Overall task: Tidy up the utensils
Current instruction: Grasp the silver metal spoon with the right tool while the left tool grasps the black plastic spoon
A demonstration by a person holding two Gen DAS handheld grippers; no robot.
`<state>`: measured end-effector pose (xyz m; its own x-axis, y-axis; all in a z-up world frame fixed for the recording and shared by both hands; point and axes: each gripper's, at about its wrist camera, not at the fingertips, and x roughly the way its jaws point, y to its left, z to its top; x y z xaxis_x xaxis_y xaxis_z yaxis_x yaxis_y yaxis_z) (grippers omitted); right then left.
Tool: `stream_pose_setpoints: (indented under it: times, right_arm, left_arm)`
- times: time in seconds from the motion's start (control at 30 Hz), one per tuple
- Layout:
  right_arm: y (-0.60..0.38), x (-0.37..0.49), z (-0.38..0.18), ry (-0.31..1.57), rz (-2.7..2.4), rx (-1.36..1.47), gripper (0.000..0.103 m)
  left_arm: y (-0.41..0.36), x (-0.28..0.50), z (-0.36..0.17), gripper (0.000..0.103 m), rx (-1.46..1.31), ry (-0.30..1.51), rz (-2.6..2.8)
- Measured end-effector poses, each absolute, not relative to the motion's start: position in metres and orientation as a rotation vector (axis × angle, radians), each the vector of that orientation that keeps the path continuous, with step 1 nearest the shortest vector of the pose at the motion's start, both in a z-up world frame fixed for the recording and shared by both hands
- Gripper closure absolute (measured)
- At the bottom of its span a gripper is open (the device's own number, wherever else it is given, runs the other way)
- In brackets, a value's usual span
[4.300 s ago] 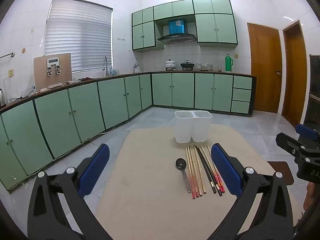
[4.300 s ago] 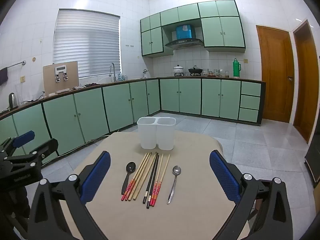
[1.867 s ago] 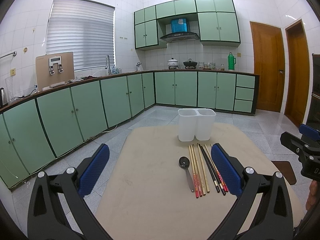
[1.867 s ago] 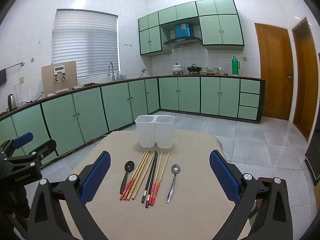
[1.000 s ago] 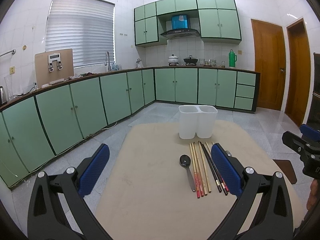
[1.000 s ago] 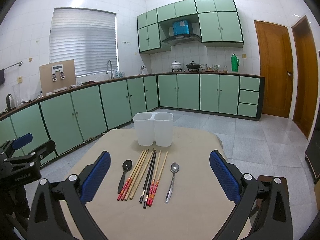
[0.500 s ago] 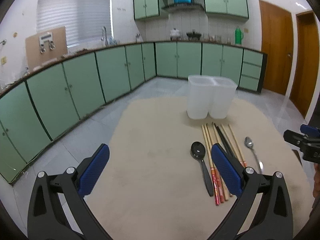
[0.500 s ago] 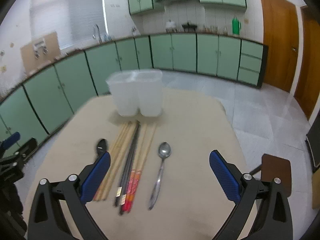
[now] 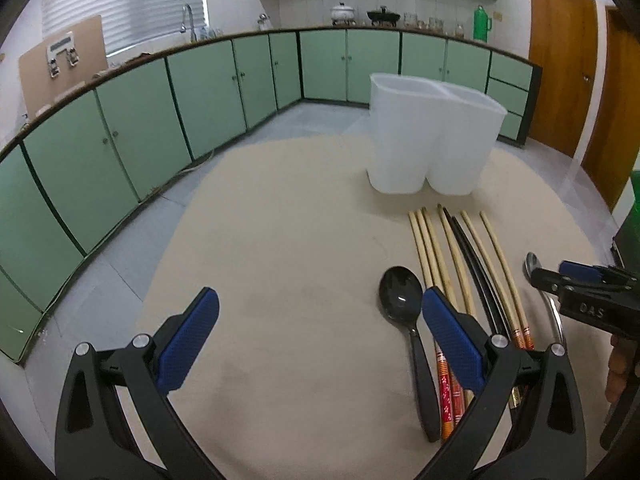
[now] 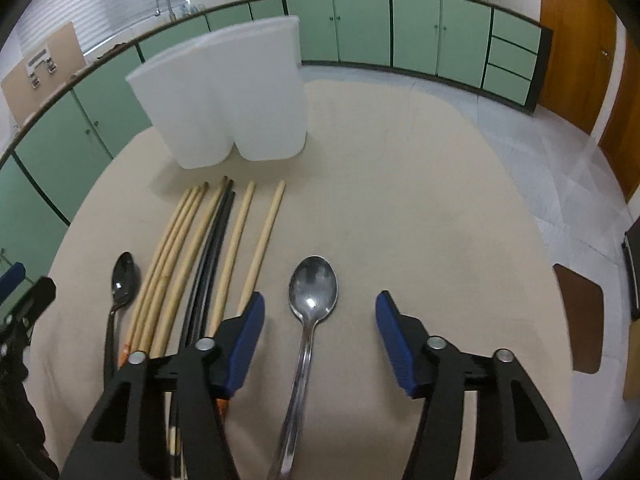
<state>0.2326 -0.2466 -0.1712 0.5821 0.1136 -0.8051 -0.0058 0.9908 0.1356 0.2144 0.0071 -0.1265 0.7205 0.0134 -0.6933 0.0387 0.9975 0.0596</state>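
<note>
A white two-compartment holder (image 9: 432,140) (image 10: 228,96) stands at the far side of the beige table. In front of it lie several chopsticks (image 9: 448,260) (image 10: 208,240), with a black spoon (image 9: 400,296) (image 10: 126,276) on their left and a metal spoon (image 10: 314,284) (image 9: 532,260) on their right. My left gripper (image 9: 318,312) is open, low over bare cloth, its right finger just beside the black spoon's bowl. My right gripper (image 10: 320,312) points steeply down. Its jaws are closing with the metal spoon's neck between them, and the pads stand clear of it.
The table (image 10: 400,200) is round-edged with tiled floor beyond. A brown stool seat (image 10: 580,320) stands off its right side. Green cabinets (image 9: 200,100) line the walls. The right gripper's body (image 9: 588,300) shows at the left wrist view's right edge.
Both grippers have moved forward and down towards the utensils and now tilt more steeply. The right gripper's jaws have narrowed around the metal spoon. Nothing on the table has moved.
</note>
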Motion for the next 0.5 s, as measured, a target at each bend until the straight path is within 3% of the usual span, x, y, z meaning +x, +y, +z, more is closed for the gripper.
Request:
stream_pose_setpoints:
  times: [0.13,0.17,0.2,0.5]
  right_arm:
    - [-0.244,0.235,-0.173,0.95,0.077,0.101,0.061]
    - [-0.242,0.238,-0.174,0.948,0.08,0.092,0.071]
    - [-0.241,0.237,-0.173,0.946,0.086,0.086,0.075]
    - [-0.251,0.238,-0.17,0.942,0.126,0.134,0.075]
  left_arm:
    - [-0.002,0.226,-0.137,0.005,0.079,0.799,-0.025]
    - [-0.005,0.23,-0.139,0.005,0.077,0.809,-0.031]
    - [-0.007,0.234,-0.141,0.005,0.077,0.816,-0.032]
    - [-0.024,0.263,-0.155,0.005,0.071,0.877,-0.042]
